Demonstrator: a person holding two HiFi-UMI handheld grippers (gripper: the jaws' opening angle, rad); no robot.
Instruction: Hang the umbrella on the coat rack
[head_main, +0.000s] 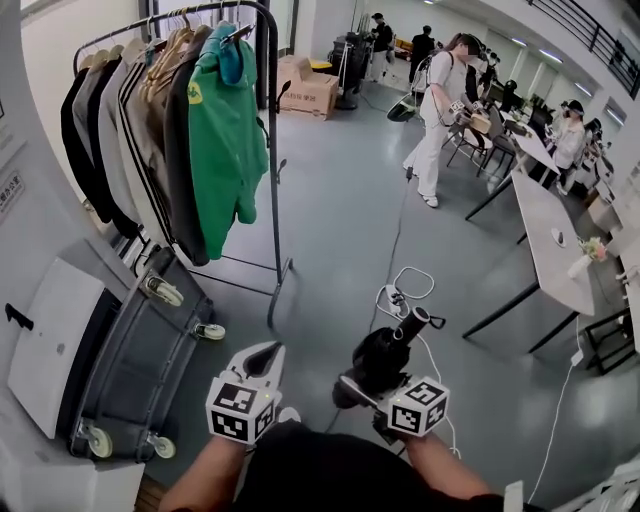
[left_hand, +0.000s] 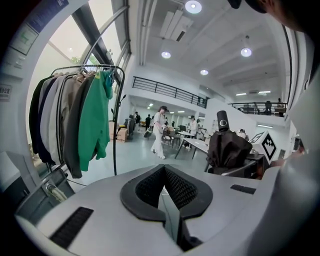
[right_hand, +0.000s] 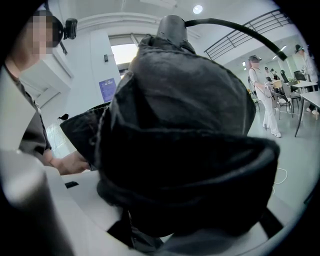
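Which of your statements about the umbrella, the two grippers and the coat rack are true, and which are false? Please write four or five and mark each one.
1. The right gripper holds a folded black umbrella. True.
2. The left gripper grips a green jacket. False: its jaws are together with nothing between them, and the green jacket hangs on the coat rack.
3. The umbrella already hangs on the coat rack. False: it is in the right gripper, apart from the rack.
4. A grey suitcase with its wheels showing lies near the coat rack. True.
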